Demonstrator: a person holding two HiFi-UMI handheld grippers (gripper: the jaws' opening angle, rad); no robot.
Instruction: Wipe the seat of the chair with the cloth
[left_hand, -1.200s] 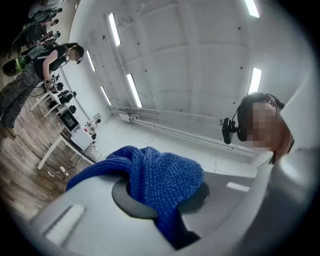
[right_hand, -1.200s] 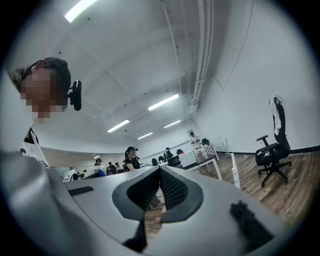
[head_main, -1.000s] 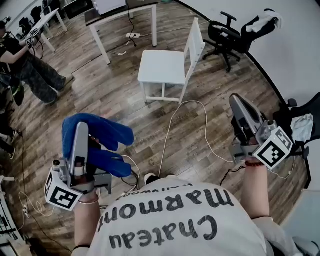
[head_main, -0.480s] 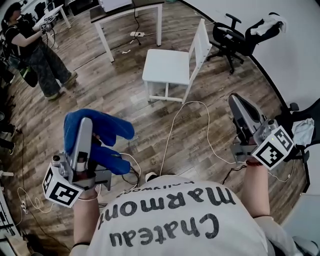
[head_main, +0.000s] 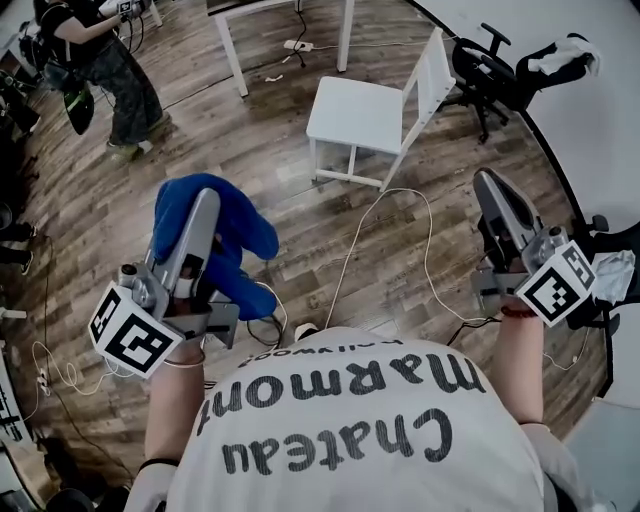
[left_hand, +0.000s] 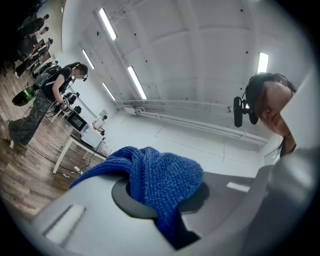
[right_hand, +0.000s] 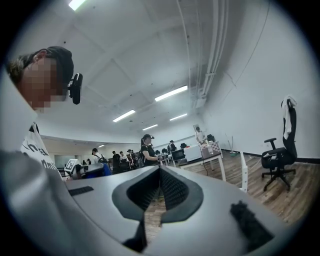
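The left gripper (head_main: 205, 207) has swung nearer the chair (head_main: 360, 112), jaws clamped on the cloth (head_main: 245, 235). Right gripper (head_main: 492, 195) jaws are together and empty. No wiping yet.

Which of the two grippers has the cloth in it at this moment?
The left gripper: the blue cloth is clamped between its fingers. The right gripper is shut with nothing between its fingers.

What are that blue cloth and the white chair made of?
The blue cloth looks like microfibre or terry: a matte nap of tiny loops. The white chair looks like painted wood, with a flat smooth seat, square legs and slatted back; plastic can't be ruled out.
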